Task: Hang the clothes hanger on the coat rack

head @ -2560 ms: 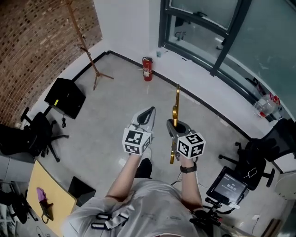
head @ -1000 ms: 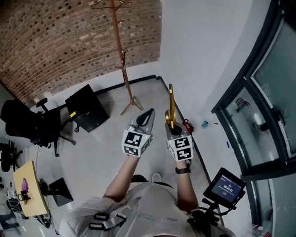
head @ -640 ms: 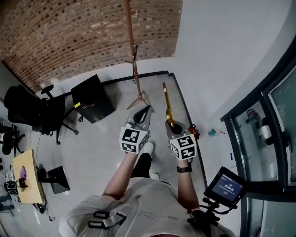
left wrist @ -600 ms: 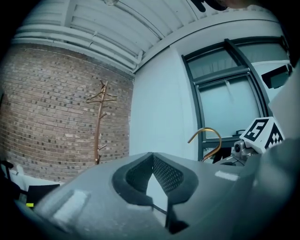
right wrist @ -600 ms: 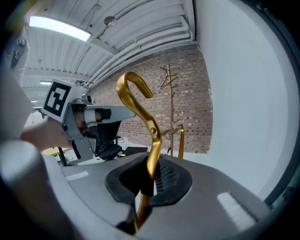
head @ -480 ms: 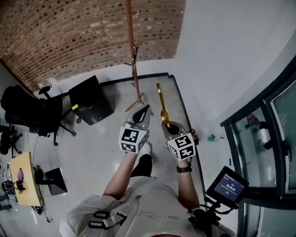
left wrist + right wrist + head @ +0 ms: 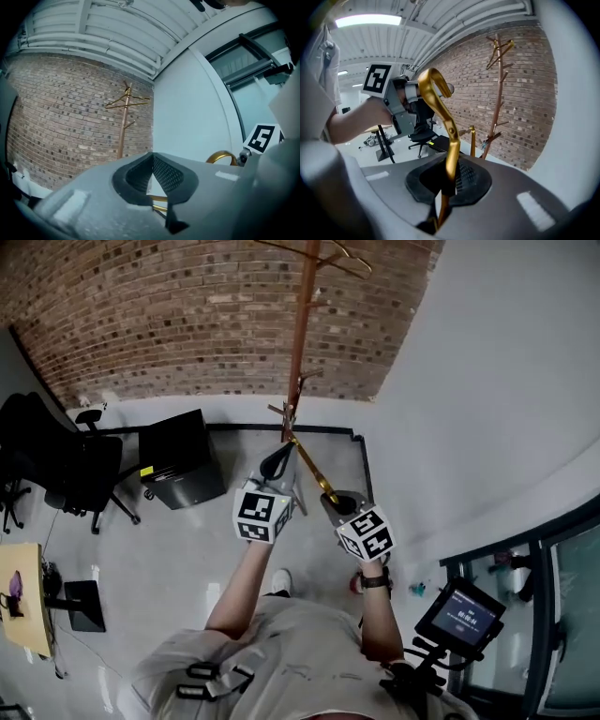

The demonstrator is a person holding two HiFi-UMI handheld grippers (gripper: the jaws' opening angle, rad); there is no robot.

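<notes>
The right tongs (image 7: 339,505) were clamped on the gold clothes hanger (image 7: 312,468), pads pressed to its stem just below the hook. In the right gripper view the hook curled up and to the left above the jaws. From the head view the hanger ran out ahead as a slanted bar. Its far end overlapped the lower pegs of the coat rack (image 7: 300,324); whether it touched them could not be told. In the right gripper view that end stood near a low peg, with a sliver of wall between.

The left tongs (image 7: 278,456) were together at the tips with nothing between them. They were held beside the hanger and pointed at the rack's pole.

The rack stood before the brick wall (image 7: 169,315), close to the corner where that wall met the white wall (image 7: 506,381). A black skirting edge ran along the foot of both walls. To the rack's left sat a black cabinet (image 7: 180,460), with an office chair (image 7: 56,474) farther left. Bare floor (image 7: 178,559) lay between the cabinet and the rack's feet. On the corner side the floor narrowed against the white wall.
</notes>
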